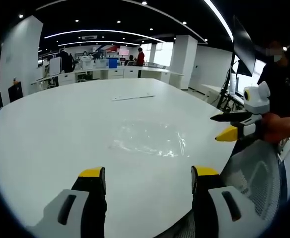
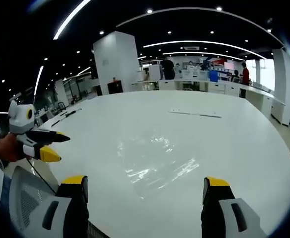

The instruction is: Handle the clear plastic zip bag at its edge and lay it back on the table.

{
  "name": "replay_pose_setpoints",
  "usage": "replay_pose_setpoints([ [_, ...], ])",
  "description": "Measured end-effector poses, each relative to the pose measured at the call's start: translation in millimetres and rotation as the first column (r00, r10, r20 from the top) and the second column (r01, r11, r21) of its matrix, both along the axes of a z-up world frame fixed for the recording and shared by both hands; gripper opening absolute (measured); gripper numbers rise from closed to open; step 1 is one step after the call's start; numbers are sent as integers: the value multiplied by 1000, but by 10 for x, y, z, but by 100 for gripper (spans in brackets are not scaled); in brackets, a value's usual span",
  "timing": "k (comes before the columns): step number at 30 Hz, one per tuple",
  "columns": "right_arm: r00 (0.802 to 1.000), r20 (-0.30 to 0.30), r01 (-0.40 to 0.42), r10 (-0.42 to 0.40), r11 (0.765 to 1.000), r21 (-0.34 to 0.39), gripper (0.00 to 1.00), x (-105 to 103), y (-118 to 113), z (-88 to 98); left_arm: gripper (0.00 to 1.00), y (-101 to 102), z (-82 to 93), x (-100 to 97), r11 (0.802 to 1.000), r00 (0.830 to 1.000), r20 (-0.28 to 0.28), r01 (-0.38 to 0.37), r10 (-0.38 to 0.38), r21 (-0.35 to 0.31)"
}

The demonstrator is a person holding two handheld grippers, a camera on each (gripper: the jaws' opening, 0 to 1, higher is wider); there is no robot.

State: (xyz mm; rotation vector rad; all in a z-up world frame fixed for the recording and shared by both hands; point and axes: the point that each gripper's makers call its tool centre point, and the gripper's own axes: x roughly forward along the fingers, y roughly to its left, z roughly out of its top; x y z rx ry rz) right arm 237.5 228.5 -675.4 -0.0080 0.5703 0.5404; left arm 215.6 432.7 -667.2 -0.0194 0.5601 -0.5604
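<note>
Clear plastic zip bag lies flat on the large white oval table, near the edge where the person stands, just ahead of both tools. Left gripper, yellow-tipped black jaws, is spread wide with nothing between them; it hangs short of the bag, apart from it. Right gripper is likewise released and empty, jaws wide, bag just beyond its tips.

Judgement: bag is down on the table, neither tool touching it. Either the handling has not begun or the bag is already laid back; one moment cannot settle which.

Hard to make out: the bag's outline and zip edge, since it reads mostly as glare and wrinkles. A thin pale strip lies farther up the table, too small to identify.
</note>
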Motion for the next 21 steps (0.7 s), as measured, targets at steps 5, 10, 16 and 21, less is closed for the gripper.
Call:
replay_pose_setpoints([
  [5, 1000, 4, -15, 15, 1000, -4, 96, 49, 55, 24, 70, -7, 1, -7, 1000, 1000, -1, -2, 2, -5],
  [10, 999, 9, -31, 31, 999, -15, 96, 95, 111, 30, 68, -5, -5, -16, 1000, 1000, 1, 0, 0, -5],
  [16, 998, 8, -61, 61, 998, -22, 95, 162, 206, 24, 68, 6, -24, -40, 1000, 1000, -4, 3, -4, -7],
  [21, 996, 2, -90, 90, 996, -27, 94, 227, 338, 14, 69, 6, -29, -71, 1000, 1000, -7, 6, -6, -3],
])
